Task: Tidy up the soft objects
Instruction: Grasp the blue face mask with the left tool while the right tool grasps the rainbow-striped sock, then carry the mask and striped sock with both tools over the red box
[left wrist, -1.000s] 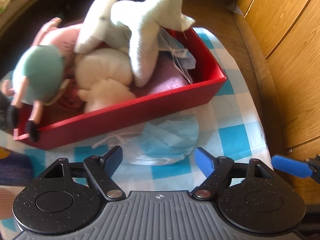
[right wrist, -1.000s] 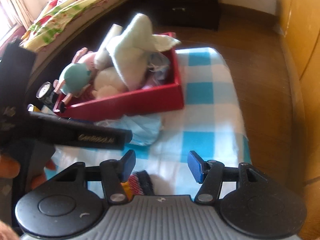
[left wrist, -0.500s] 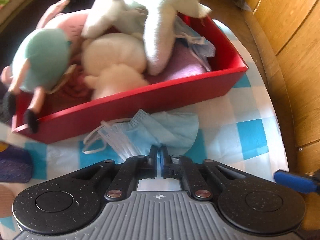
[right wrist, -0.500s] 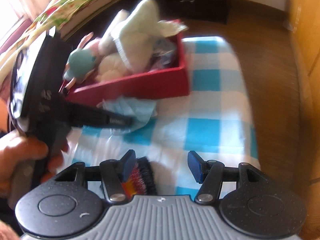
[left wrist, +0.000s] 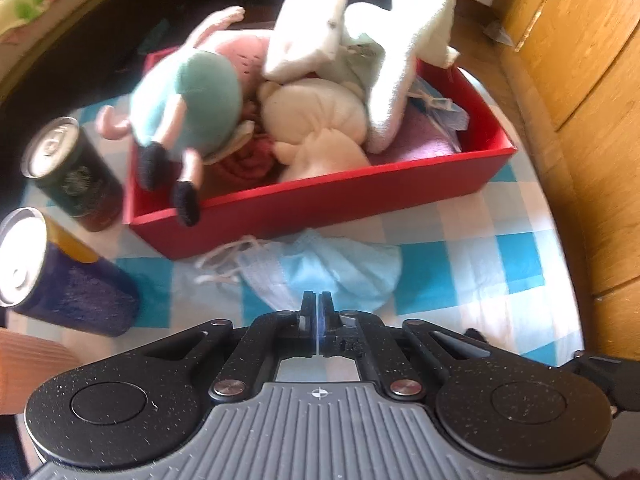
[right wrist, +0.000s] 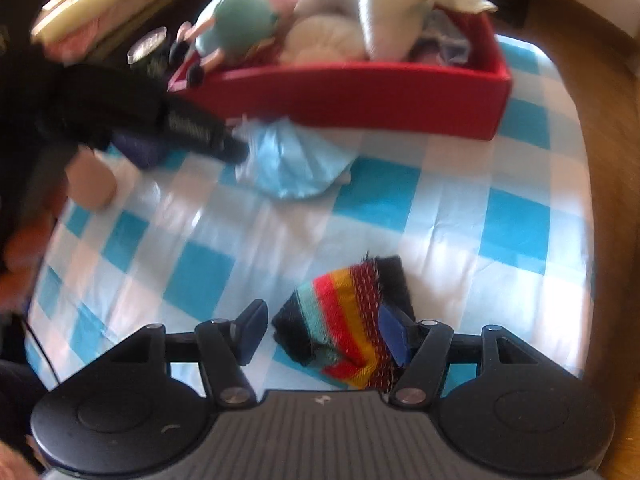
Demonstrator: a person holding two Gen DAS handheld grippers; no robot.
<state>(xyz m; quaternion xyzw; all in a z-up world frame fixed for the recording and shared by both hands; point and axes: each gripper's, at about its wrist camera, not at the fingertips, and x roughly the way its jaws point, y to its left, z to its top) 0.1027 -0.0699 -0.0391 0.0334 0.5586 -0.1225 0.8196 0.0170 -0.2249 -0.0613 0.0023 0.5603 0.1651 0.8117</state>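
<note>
Red cardboard formed the box [left wrist: 340, 200], the largest item on the blue-and-white checked cloth [right wrist: 440, 184], and it was already packed with plush toys [left wrist: 320, 120] piled above its rim. These appeared light and compressible; any limb would likely serve as a grip point.

The blue face mask [left wrist: 340, 268] lay crumpled on the cloth just in front of the box wall. It looked thin, limp and nearly weightless, so a pinch on a fold of its pleated body was probably safer than the loose ear loops. The left gripper [left wrist: 318, 304] was clenched on the mask's near edge.

The striped sock [right wrist: 352, 320], folded and soft, lay nearer the camera, well apart from the box. The right gripper [right wrist: 324, 332] straddled it, jaws opening, not yet pressing.
</note>
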